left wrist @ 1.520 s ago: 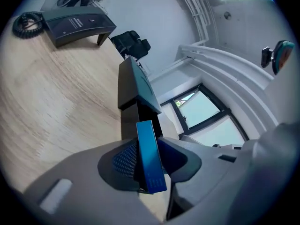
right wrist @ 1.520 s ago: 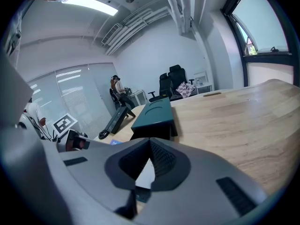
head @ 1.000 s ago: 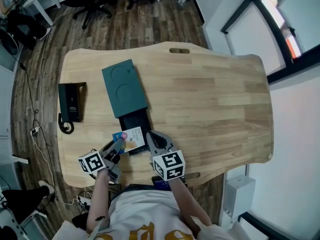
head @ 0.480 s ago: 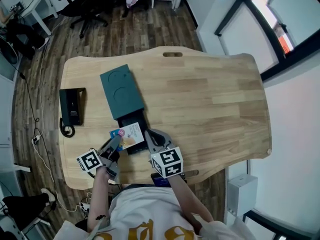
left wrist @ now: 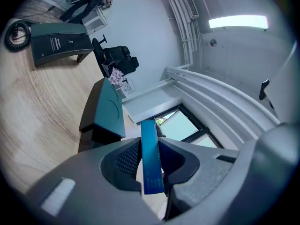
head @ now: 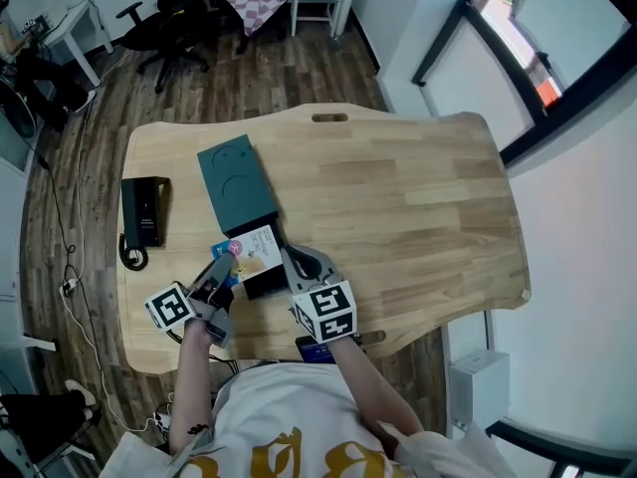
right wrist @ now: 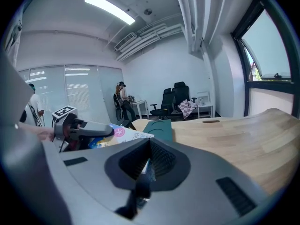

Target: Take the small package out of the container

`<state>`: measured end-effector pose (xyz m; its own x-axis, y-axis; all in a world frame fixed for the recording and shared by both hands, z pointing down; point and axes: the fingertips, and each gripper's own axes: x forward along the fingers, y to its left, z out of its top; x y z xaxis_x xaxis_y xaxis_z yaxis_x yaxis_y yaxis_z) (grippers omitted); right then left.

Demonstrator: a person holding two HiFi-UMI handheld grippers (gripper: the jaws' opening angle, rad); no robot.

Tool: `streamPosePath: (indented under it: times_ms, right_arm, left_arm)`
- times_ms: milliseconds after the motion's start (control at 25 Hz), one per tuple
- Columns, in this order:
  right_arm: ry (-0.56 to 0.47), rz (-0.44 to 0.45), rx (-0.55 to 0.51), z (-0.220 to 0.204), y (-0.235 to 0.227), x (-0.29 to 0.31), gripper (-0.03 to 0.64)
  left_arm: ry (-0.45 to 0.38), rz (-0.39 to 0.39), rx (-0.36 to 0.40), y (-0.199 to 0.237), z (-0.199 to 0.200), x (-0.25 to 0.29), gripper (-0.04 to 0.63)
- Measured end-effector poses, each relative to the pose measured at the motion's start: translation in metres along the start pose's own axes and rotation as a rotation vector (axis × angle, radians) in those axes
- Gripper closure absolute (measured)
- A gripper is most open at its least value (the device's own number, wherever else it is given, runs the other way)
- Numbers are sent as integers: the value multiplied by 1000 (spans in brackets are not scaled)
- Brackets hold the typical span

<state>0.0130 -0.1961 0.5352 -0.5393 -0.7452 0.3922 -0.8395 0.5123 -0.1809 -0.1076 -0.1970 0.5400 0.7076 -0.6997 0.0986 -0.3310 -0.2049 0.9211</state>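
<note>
The dark green container (head: 237, 180) lies on the wooden table (head: 398, 207) with its black inner tray (head: 262, 285) slid out toward me. The small package (head: 251, 251), white and blue with a pink dot, is tilted up over the tray's left side. My left gripper (head: 230, 262) is shut on its left edge. In the left gripper view the package's blue edge (left wrist: 151, 158) stands pinched between the pads. My right gripper (head: 290, 261) sits at the tray's right wall, jaws closed on a thin edge (right wrist: 146, 165). The package (right wrist: 126, 134) shows in the right gripper view too.
A black desk phone (head: 142, 212) with a coiled cord lies at the table's left edge, beyond the container. A slot handle (head: 329, 118) is cut in the far edge. Office chairs (head: 189, 8) stand on the floor behind the table.
The package has lifted and shifted a little left off the tray, held by my left gripper. My right gripper has stayed at the tray's right wall. The head camera has tipped.
</note>
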Motion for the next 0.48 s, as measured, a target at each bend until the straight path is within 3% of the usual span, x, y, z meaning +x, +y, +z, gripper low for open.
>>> streamPosePath:
  times_ms: [240,480]
  right_arm:
    - [-49,-21,-11,7,4,-18,612]
    - [-53,-13,7,2,12,-28,612]
  left_arm:
    - [-2,29,49,-13,-5,-14,502]
    - [-31,-4,-4,-19,-9,-28,502]
